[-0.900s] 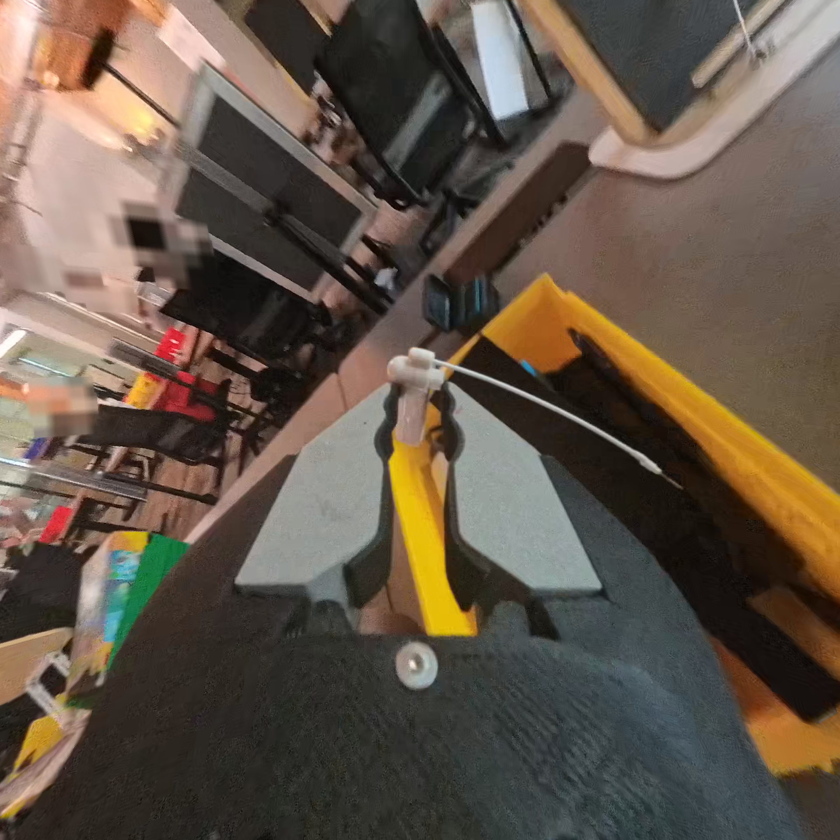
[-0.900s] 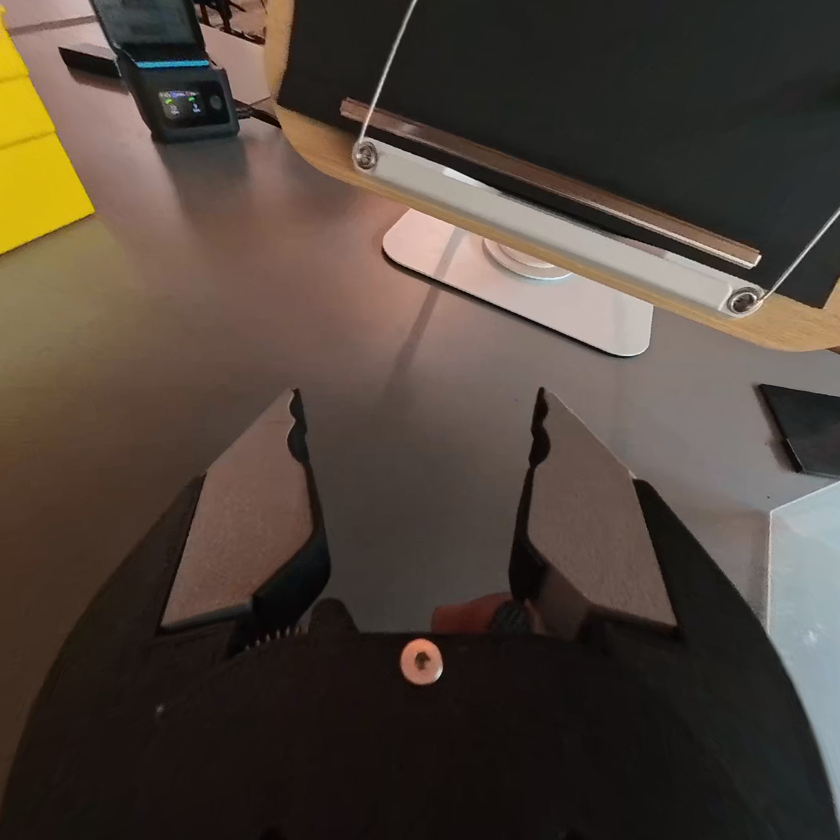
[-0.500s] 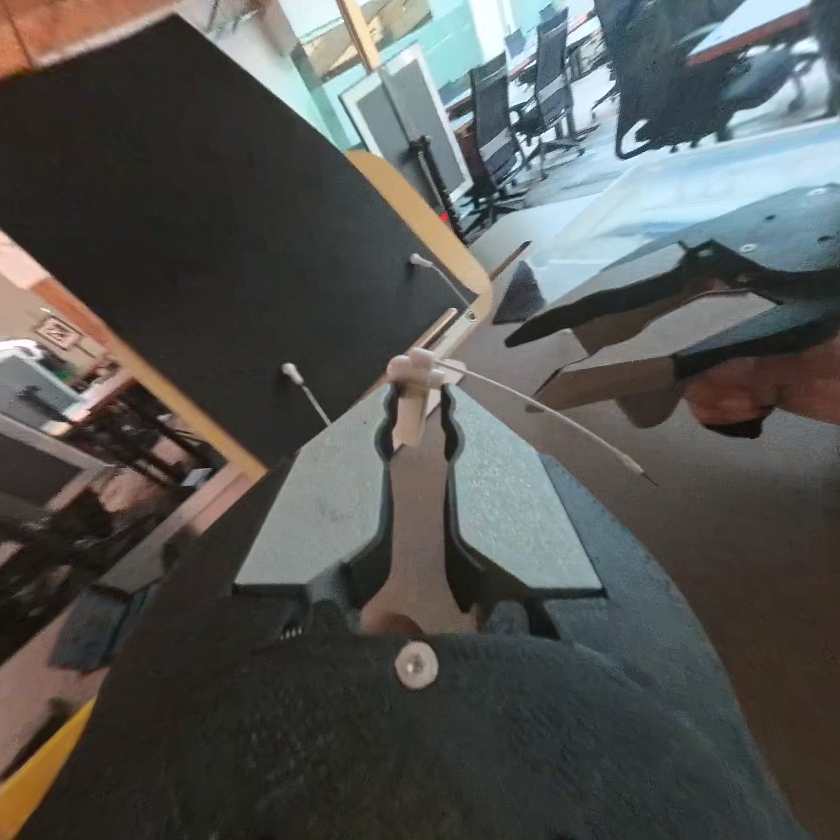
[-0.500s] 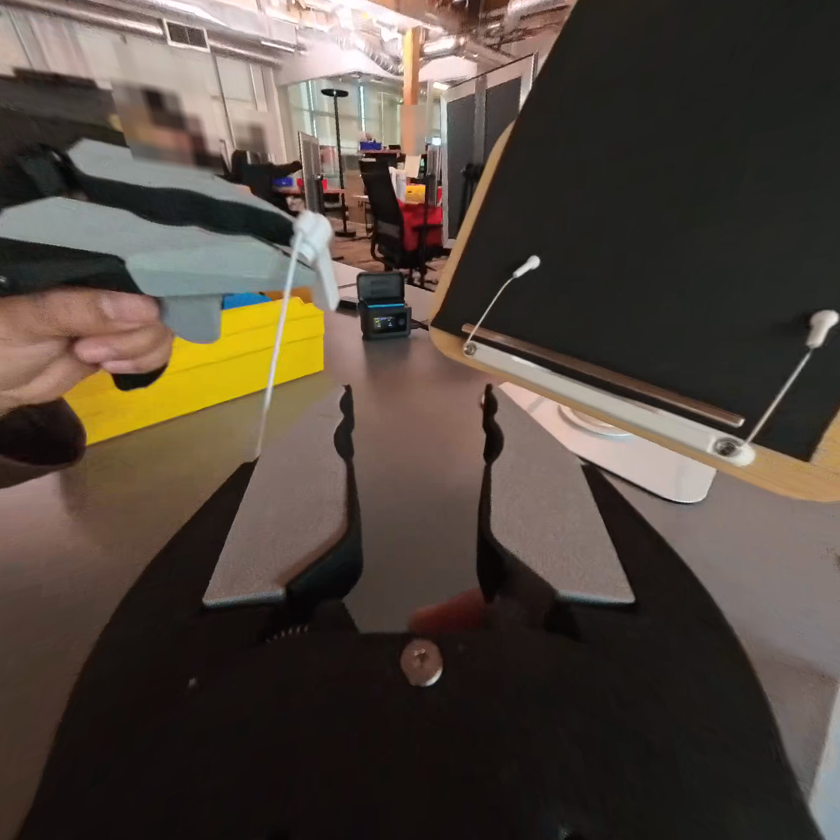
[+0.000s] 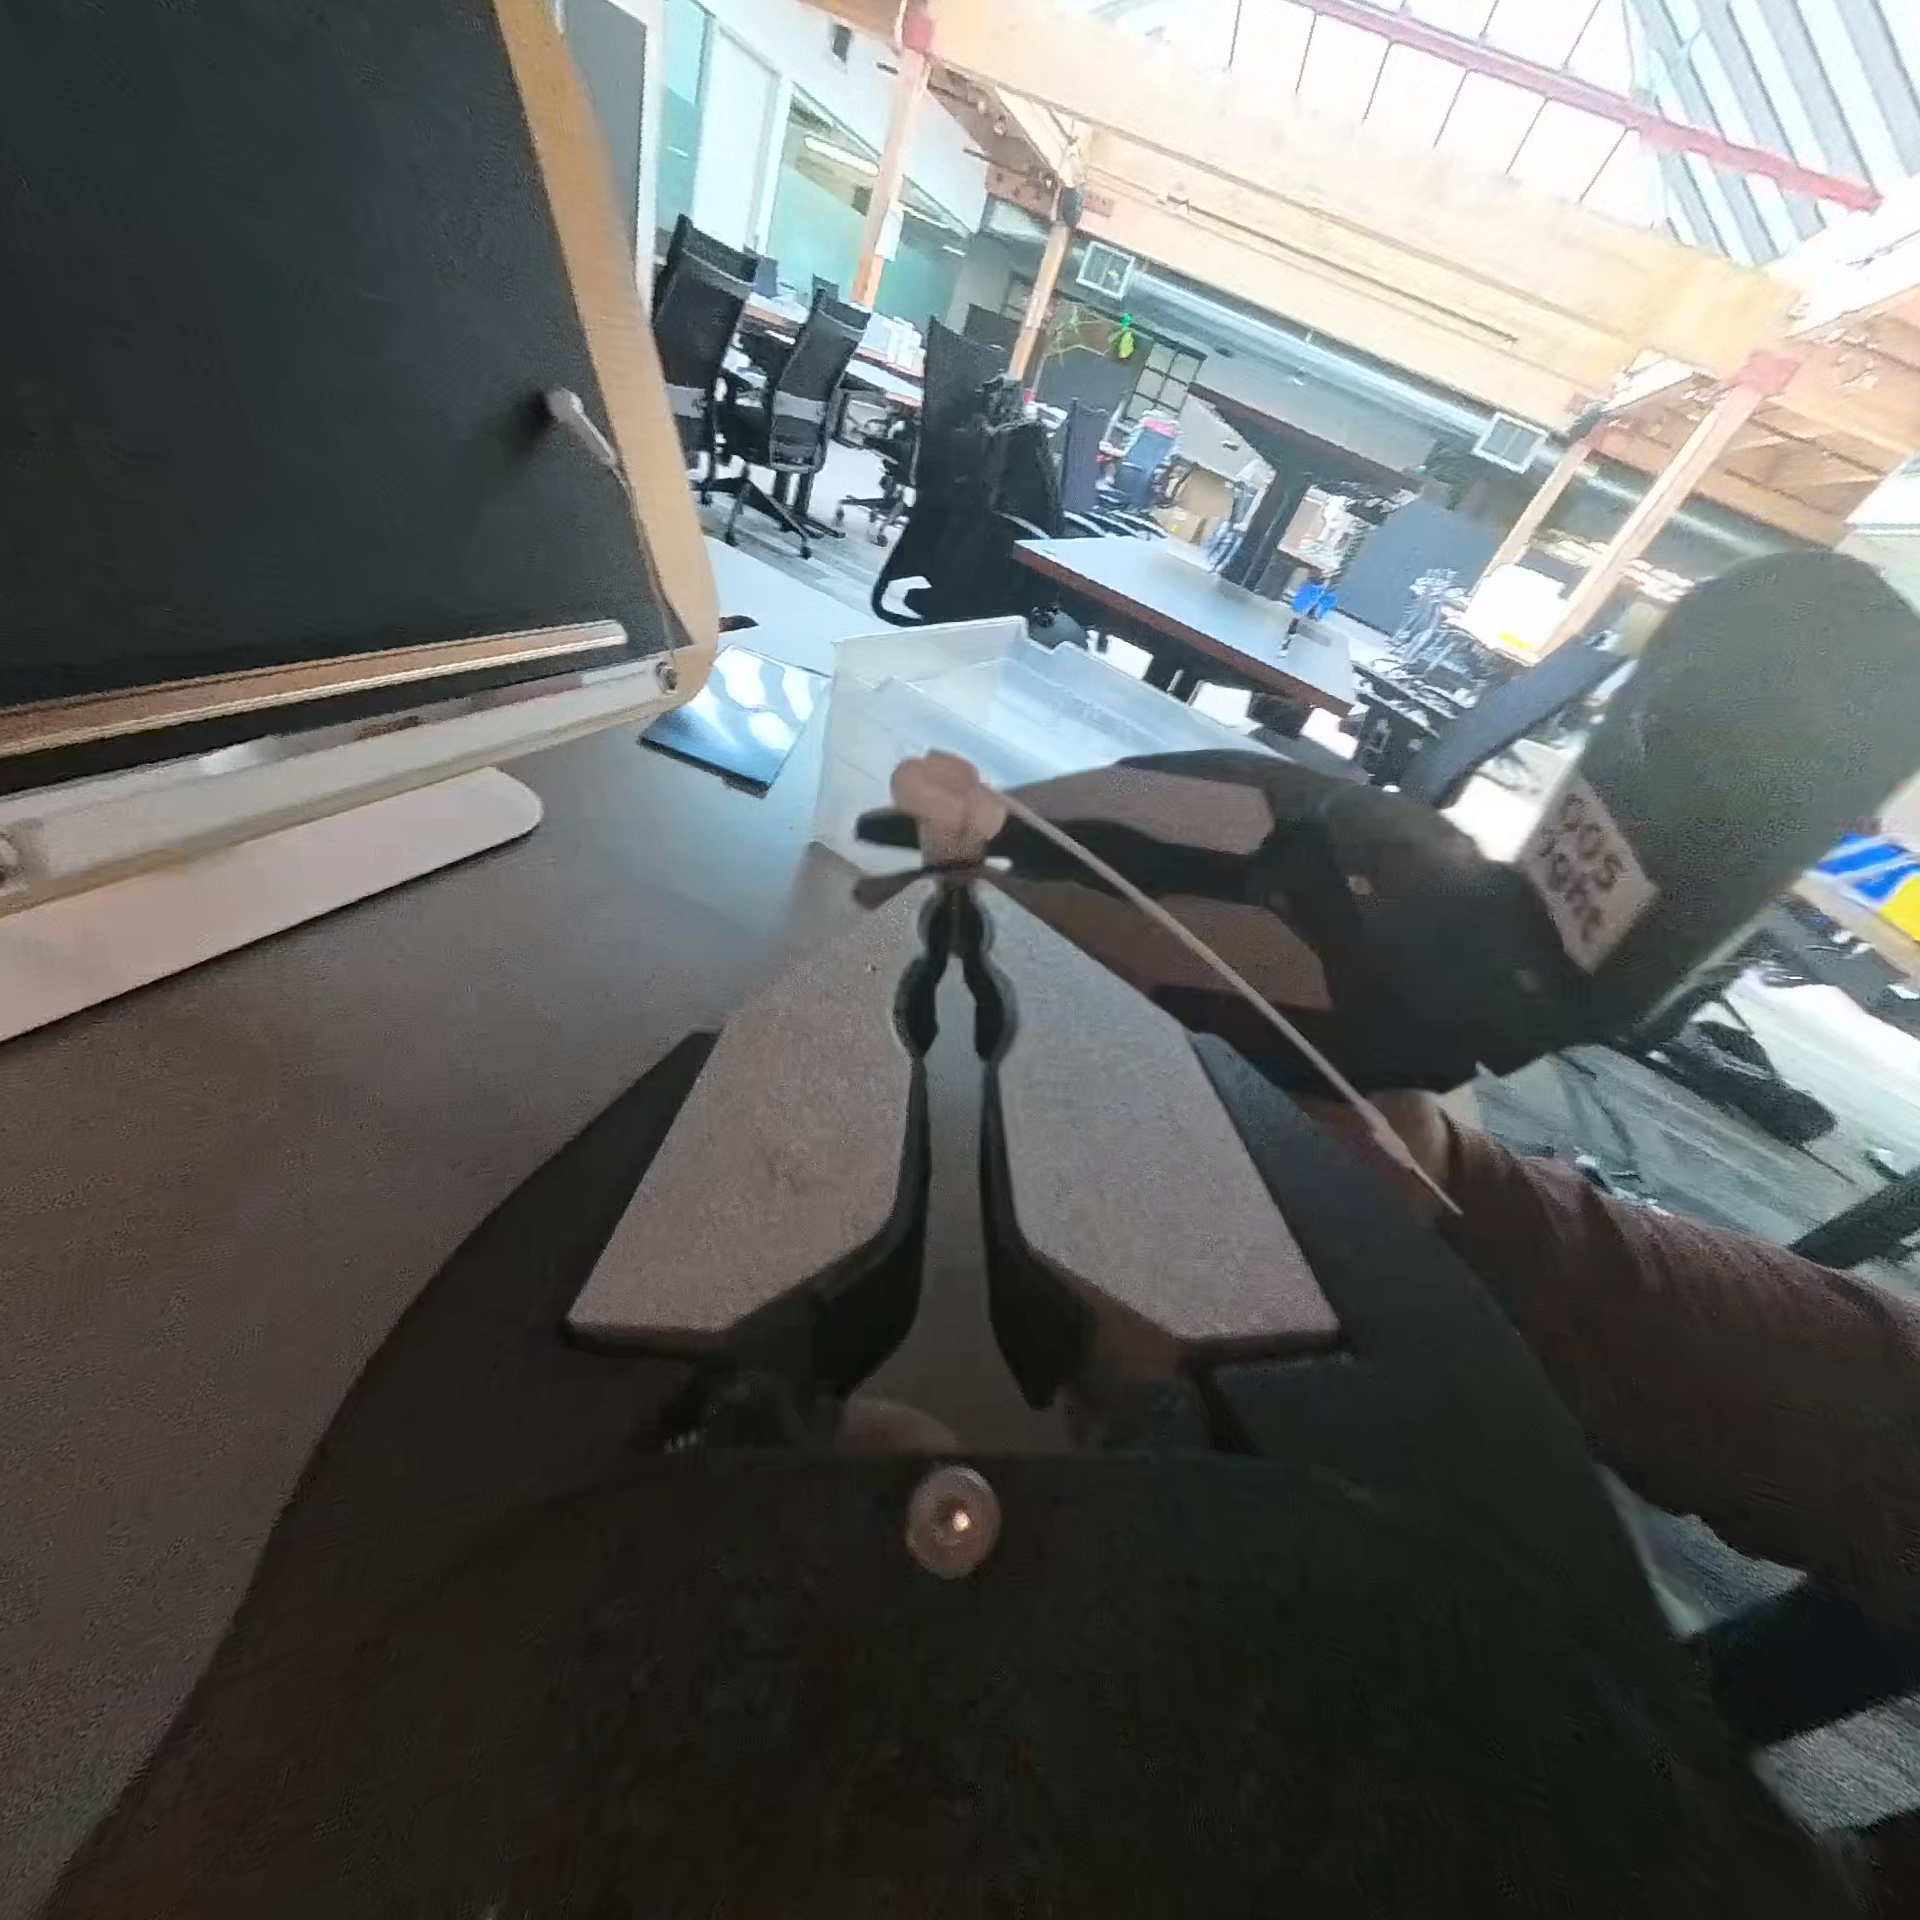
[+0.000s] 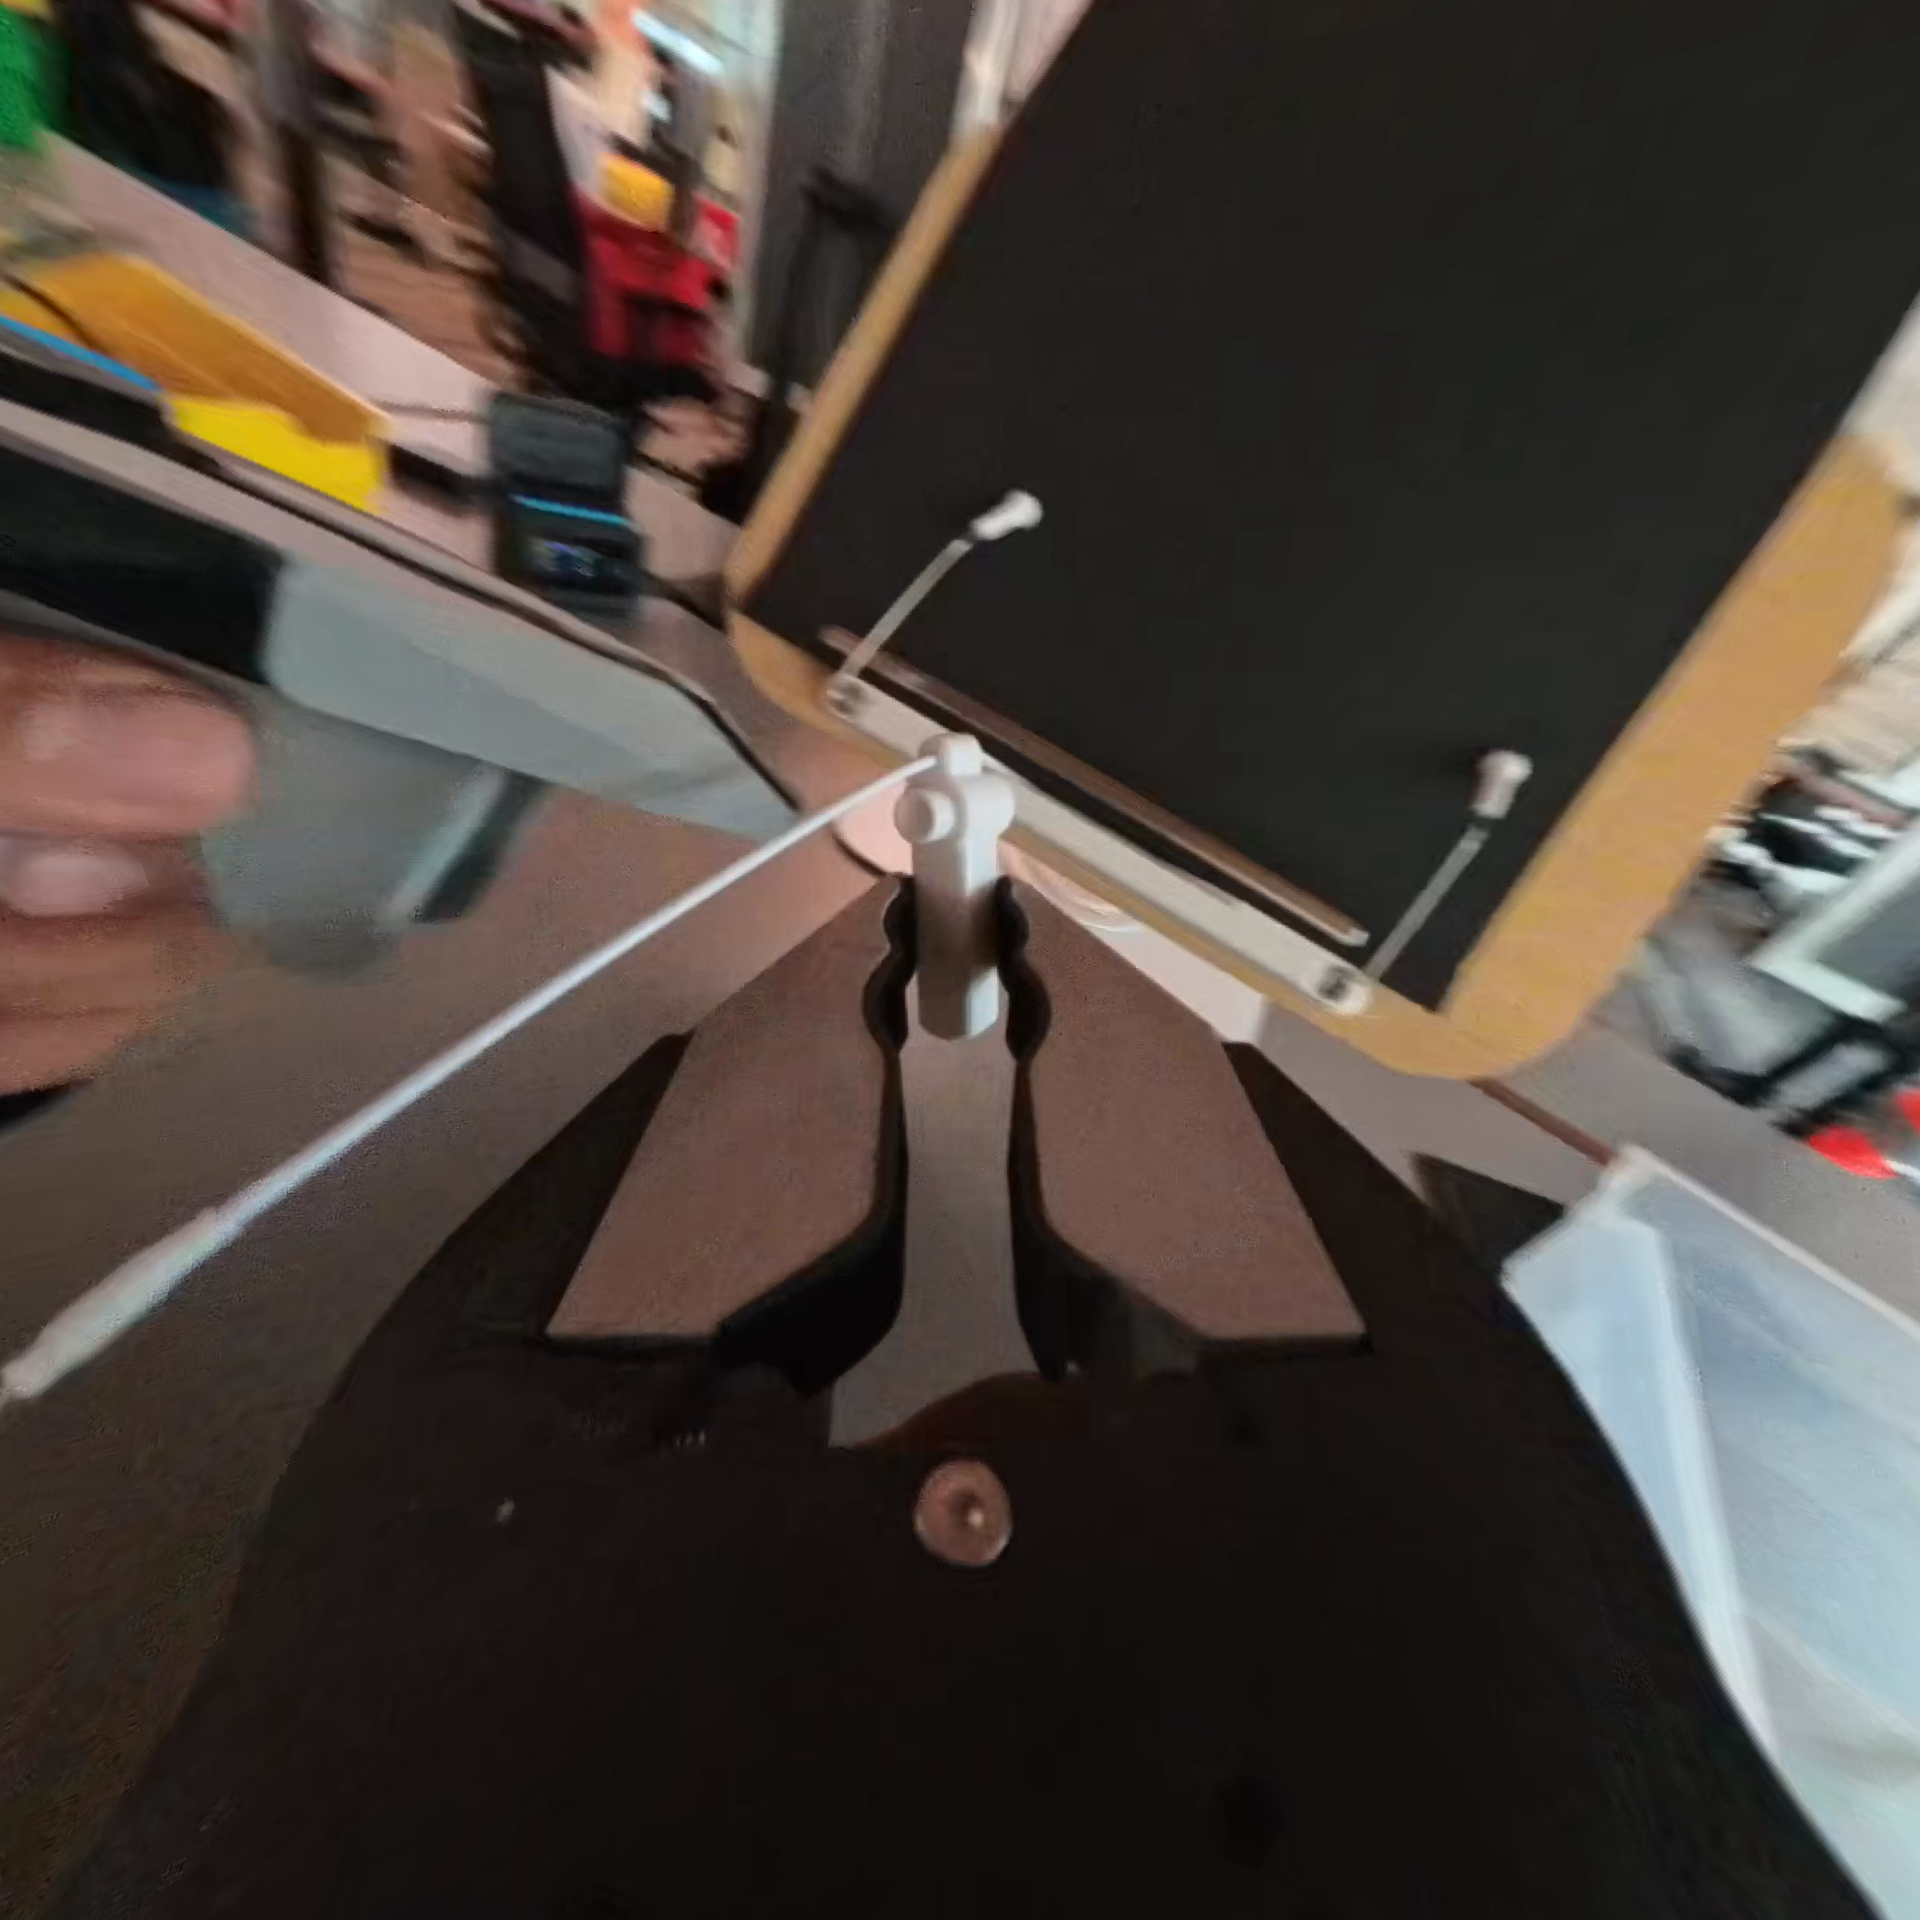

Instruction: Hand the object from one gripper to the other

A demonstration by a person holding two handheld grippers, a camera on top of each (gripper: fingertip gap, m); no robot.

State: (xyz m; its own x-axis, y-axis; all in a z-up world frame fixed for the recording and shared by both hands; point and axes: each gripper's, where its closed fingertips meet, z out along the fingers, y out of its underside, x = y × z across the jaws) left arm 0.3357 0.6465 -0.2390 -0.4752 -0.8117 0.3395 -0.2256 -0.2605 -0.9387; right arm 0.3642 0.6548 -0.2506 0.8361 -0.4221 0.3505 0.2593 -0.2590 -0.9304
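The object is a small white pin [image 5: 940, 795] with a knobbed head and a long thin white wire [image 5: 1195, 966]. In the right wrist view my right gripper [image 6: 956, 904] is shut on the pin's stem [image 6: 956, 935], and the wire [image 6: 468, 1049] trails down to the left. In the left wrist view the right gripper [image 5: 883, 860] reaches in from the right and clamps the stem just below the head. My left gripper [image 5: 957, 920] has its jaws almost together, tips right under the stem. I cannot tell whether they still pinch it. A grey left finger [image 6: 468, 675] shows blurred at the left.
A black board with a wooden rim [image 5: 260, 312] stands on a white base [image 5: 260, 904] on the dark table [image 5: 208, 1195]; it also shows in the right wrist view [image 6: 1351, 364]. A clear plastic tray [image 5: 987, 686] lies behind. A yellow bin [image 6: 281, 436] and a small black device [image 6: 561, 509] sit far left.
The right gripper, open and apart half a second ago, has come in and closed on the pin's stem. The left jaws stand closer together than before. Both views have swung.
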